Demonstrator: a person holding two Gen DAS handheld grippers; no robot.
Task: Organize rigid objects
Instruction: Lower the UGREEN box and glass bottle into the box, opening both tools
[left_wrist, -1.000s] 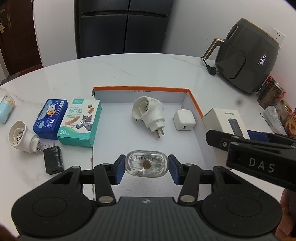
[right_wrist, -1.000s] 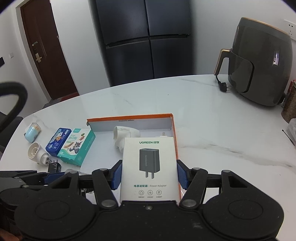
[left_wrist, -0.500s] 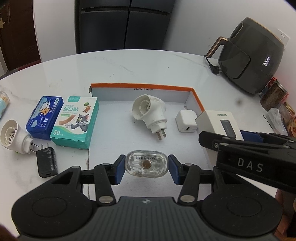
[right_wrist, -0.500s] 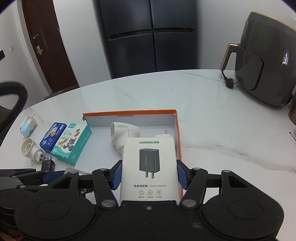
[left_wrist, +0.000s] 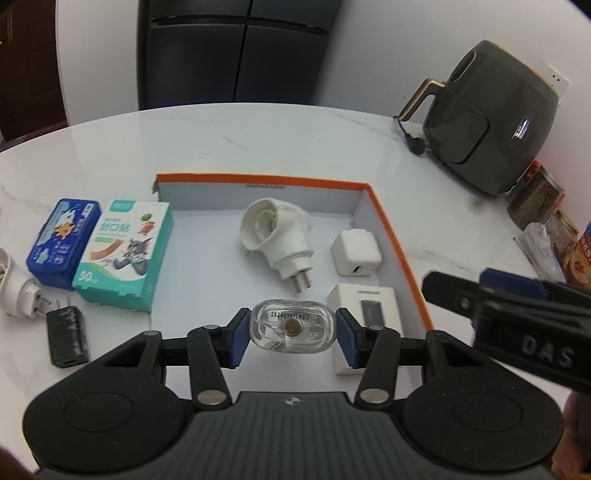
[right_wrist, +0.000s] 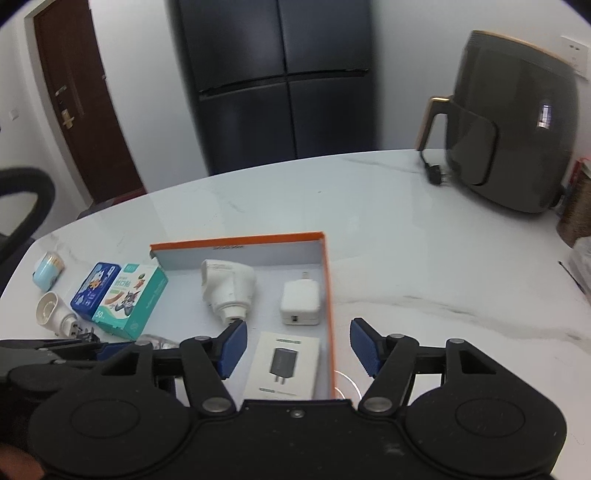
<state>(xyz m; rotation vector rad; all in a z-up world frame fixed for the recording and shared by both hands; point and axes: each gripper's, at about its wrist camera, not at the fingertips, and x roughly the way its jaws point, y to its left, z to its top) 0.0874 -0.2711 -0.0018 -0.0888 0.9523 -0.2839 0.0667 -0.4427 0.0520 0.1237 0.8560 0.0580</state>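
Right wrist view: right tool (right_wrist: 297, 347) spread wide, nothing gripped; charger box (right_wrist: 282, 365) lies in the tray (right_wrist: 328, 280) just below it. Left tool (left_wrist: 291, 332) clamps clear bottle (left_wrist: 291, 326) above tray.

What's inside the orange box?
Inside the orange-rimmed box lie a big white round plug-in device, a small white cube charger and a white charger carton. The right gripper's black body hides the box's near edge.

Glossy marble-look table (right_wrist: 369, 206); clear glassy bottle (left_wrist: 293, 326); matt cardboard tray (left_wrist: 399, 254).
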